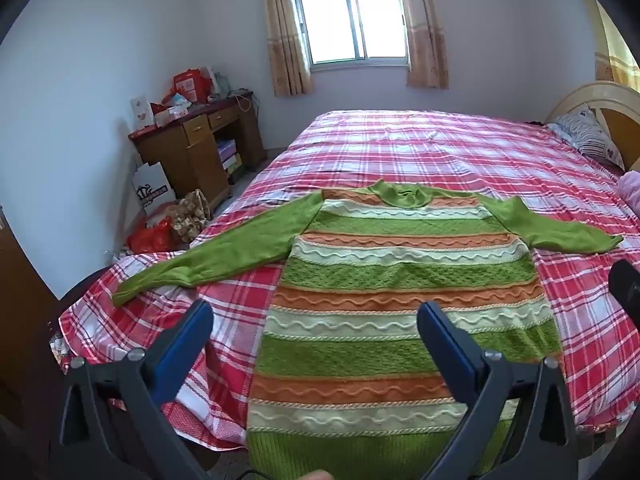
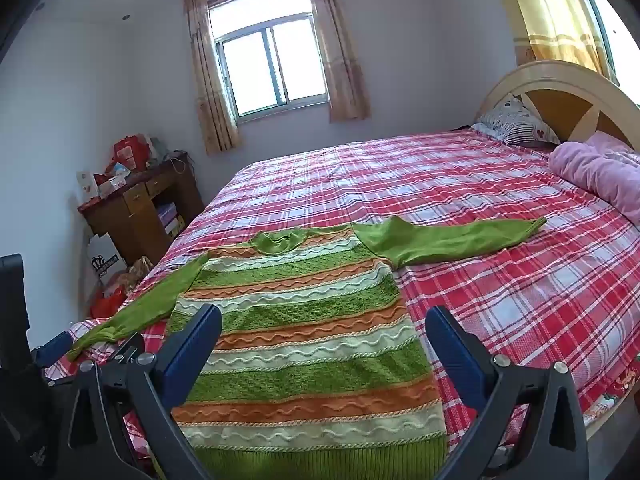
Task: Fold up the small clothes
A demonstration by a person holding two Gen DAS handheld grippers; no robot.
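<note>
A green, orange and cream striped knit sweater (image 1: 400, 280) lies flat on the red plaid bed (image 1: 440, 148), hem toward me, collar away, both green sleeves spread out sideways. It also shows in the right wrist view (image 2: 304, 332). My left gripper (image 1: 316, 316) is open and empty, held above the sweater's lower left part. My right gripper (image 2: 324, 320) is open and empty, above the sweater's lower right part. The left gripper's blue fingers (image 2: 52, 346) show at the left edge of the right wrist view.
A wooden desk (image 1: 200, 144) with boxes and bags stands left of the bed under the window. A pillow (image 2: 516, 124) and a pink blanket (image 2: 596, 176) lie by the headboard at the far right. Bags sit on the floor (image 1: 160, 228).
</note>
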